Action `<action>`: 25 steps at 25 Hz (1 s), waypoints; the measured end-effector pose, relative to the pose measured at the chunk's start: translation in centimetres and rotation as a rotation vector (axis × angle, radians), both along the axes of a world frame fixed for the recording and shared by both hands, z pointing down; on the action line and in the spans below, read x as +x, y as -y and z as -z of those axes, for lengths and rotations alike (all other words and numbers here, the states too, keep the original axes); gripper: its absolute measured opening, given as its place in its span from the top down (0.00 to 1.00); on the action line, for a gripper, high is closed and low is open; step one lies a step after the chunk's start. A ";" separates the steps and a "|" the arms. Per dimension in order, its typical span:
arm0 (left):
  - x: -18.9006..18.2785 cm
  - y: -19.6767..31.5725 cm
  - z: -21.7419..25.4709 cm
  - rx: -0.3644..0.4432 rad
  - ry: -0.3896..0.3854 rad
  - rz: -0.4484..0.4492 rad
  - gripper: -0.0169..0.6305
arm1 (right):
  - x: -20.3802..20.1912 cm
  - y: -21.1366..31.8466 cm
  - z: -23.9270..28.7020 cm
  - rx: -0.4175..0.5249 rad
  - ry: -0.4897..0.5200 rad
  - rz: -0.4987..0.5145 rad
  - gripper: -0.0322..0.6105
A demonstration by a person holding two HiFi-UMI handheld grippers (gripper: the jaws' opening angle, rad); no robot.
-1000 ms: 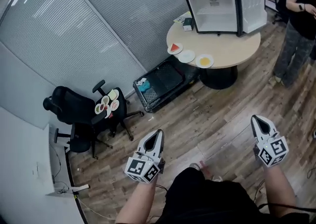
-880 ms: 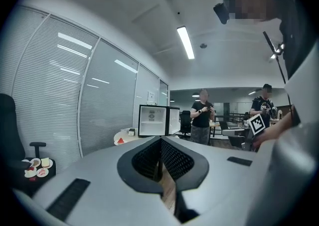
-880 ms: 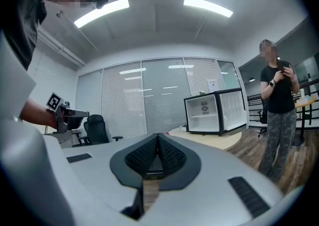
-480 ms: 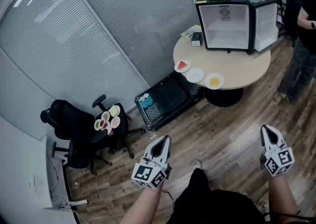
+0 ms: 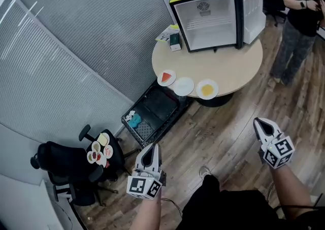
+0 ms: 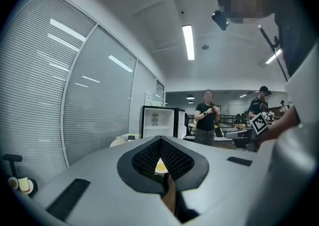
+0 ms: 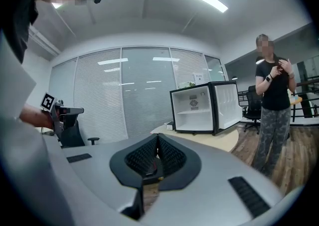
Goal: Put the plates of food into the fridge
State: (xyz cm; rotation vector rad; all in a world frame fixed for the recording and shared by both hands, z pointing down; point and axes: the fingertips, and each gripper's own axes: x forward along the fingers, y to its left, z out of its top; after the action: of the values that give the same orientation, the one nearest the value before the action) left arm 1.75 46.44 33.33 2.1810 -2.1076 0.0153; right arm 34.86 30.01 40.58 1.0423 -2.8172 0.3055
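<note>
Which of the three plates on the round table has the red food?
The leftmost plate in the head view, at the end of the row. The middle plate looks plain white; the right plate carries something yellow.

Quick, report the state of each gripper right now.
Left gripper: jaws closed, nothing between them.
Right gripper: jaws closed, nothing between them.

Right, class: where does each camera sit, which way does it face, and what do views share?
Head view: on the head, steeply down at table; left gripper, right gripper show.
Left gripper view: rides that gripper, faces the fridge; own shut jaws show.
Right gripper view: same, facing fridge and bystander; shut jaws.
Shared: the fridge.
</note>
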 end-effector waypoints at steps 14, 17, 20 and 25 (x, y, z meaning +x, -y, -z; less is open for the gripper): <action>-13.2 9.4 1.3 0.023 0.061 -0.093 0.97 | -13.1 9.7 -0.4 -0.016 0.023 -0.118 0.95; -15.0 11.0 0.8 0.037 0.053 -0.105 0.97 | -14.6 10.5 -0.9 -0.039 0.034 -0.150 0.95; -15.7 12.4 0.0 0.041 0.038 -0.112 0.97 | -15.1 10.8 -1.7 -0.063 0.023 -0.164 0.95; -16.0 14.1 -0.2 0.050 0.026 -0.111 0.97 | -14.9 12.0 -3.6 -0.122 0.058 -0.217 0.95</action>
State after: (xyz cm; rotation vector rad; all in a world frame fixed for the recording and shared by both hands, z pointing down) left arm -14.23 32.32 33.58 2.3357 -2.0187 0.0002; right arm 20.00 18.01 44.15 1.3330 -2.6962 0.5308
